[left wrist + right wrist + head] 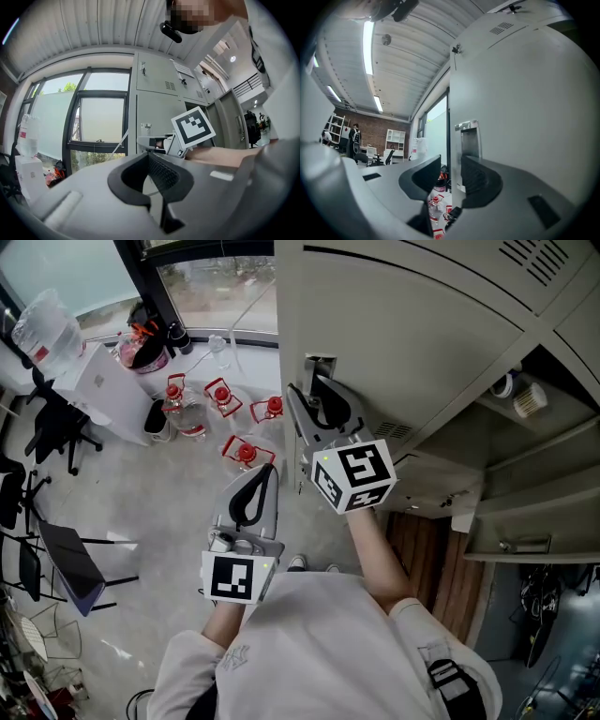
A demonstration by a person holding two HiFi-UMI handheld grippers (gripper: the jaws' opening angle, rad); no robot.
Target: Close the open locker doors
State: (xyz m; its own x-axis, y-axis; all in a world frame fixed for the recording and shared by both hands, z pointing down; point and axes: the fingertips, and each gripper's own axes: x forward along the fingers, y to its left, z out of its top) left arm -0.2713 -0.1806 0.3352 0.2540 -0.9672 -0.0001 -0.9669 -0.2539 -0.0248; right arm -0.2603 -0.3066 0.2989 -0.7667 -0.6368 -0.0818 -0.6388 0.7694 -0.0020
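A grey locker door stands swung open toward me, and behind it the locker's shelves show. My right gripper is at the door's free edge, just below the recessed metal handle. In the right gripper view the door edge runs between the jaws of the right gripper, below the handle. They are open, with a gap on the left side. My left gripper hangs lower and left, away from the door, shut and empty. The left gripper faces closed lockers.
Several red-capped water bottles stand on the floor below the door's edge. Office chairs and a white cabinet stand at the left by the window. Small items sit on the open locker's upper shelf.
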